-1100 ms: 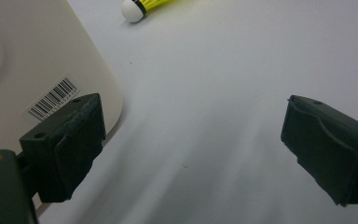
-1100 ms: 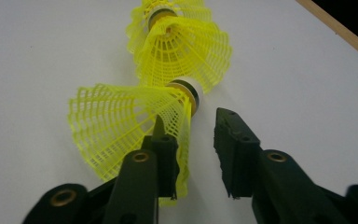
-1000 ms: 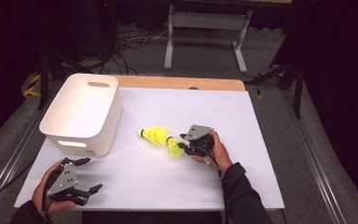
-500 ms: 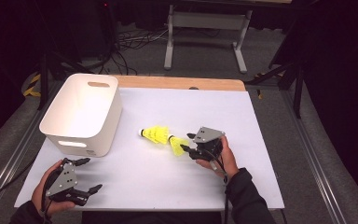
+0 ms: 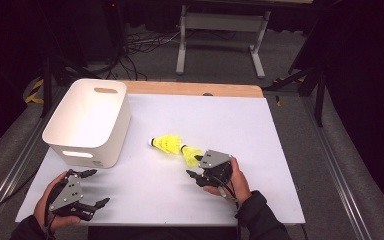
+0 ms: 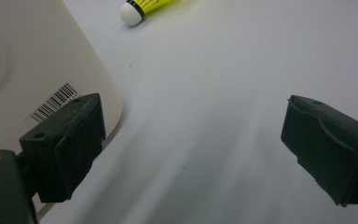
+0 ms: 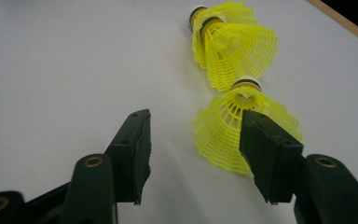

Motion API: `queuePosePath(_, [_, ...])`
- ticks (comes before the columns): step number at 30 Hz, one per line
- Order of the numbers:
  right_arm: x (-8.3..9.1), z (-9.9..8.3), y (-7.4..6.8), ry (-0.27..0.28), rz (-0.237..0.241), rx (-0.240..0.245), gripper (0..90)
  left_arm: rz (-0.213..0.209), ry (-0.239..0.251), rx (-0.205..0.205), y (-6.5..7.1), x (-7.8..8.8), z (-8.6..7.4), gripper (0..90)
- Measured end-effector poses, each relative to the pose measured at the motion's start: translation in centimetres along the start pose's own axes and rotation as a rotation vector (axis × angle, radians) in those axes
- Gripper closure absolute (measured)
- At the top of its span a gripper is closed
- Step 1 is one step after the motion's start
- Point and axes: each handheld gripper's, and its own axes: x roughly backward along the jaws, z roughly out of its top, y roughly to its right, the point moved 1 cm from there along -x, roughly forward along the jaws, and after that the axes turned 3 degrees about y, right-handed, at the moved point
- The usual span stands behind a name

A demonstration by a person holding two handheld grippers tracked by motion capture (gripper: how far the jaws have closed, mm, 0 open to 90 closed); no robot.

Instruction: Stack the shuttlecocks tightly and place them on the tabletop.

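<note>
Two yellow shuttlecocks lie on the white table top (image 5: 260,150): one (image 5: 166,144) with its white cork toward the bin, the other (image 5: 192,155) just right of it. In the right gripper view the near shuttlecock (image 7: 223,130) lies skirt toward me, partly behind the right-hand jaw, and the far one (image 7: 235,44) lies beyond it. My right gripper (image 5: 194,166) (image 7: 196,140) is open; its jaws have just been opening and press on nothing. My left gripper (image 5: 96,187) (image 6: 191,144) is open and empty at the near left corner.
A white plastic bin (image 5: 87,122) with handle slots stands at the left; its barcoded wall (image 6: 28,56) is close beside my left gripper. A wooden strip (image 5: 195,89) edges the table's far side. Dark floor, cables and a stand lie beyond.
My right gripper has drawn back from the shuttlecocks toward the near right while its jaws spread wider. The right-hand shuttlecock stays on the table. The left gripper has not moved.
</note>
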Motion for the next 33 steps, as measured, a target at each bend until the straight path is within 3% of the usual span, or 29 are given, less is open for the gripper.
queuePosePath(6, [-1.9, -0.2, 0.1, -0.033, -0.009, -0.081, 39.1, -0.002, -0.004, -0.004, 0.1, -0.1, 0.0, 7.0])
queuePosePath(12, [-3.4, -0.2, 0.6, -0.054, -0.04, -0.124, 50.0, 0.001, -0.003, -0.004, 0.1, -0.2, 0.0, 7.3])
queuePosePath(17, [-4.1, 0.3, 0.5, -0.064, -0.063, -0.118, 65.7, 0.0, -0.001, -0.001, 0.0, -0.2, -0.1, 7.3])
queuePosePath(19, [-4.2, 0.4, 0.4, -0.064, -0.068, -0.115, 68.0, -0.004, 0.001, 0.007, -0.1, -0.2, -0.1, 7.3])
queuePosePath(20, [-4.1, 0.5, 0.5, -0.067, -0.084, -0.113, 76.4, -0.003, 0.003, 0.006, -0.1, -0.1, -0.1, 7.3])
queuePosePath(22, [-4.1, 0.5, 0.5, -0.066, -0.091, -0.113, 79.9, -0.004, 0.003, 0.007, -0.1, -0.2, -0.1, 7.3])
queuePosePath(23, [-3.9, 0.5, 0.7, -0.062, -0.102, -0.112, 88.8, -0.006, 0.002, 0.004, 0.0, -0.2, -0.1, 7.3])
queuePosePath(28, [-3.6, 0.4, 0.9, -0.066, -0.124, -0.104, 90.0, -0.005, -0.003, 0.001, 0.0, -0.2, -0.1, 7.2])
queuePosePath(33, [-2.8, 0.6, 1.3, -0.034, -0.139, -0.099, 90.0, -0.008, -0.004, 0.003, 0.0, -0.2, -0.1, 7.2])
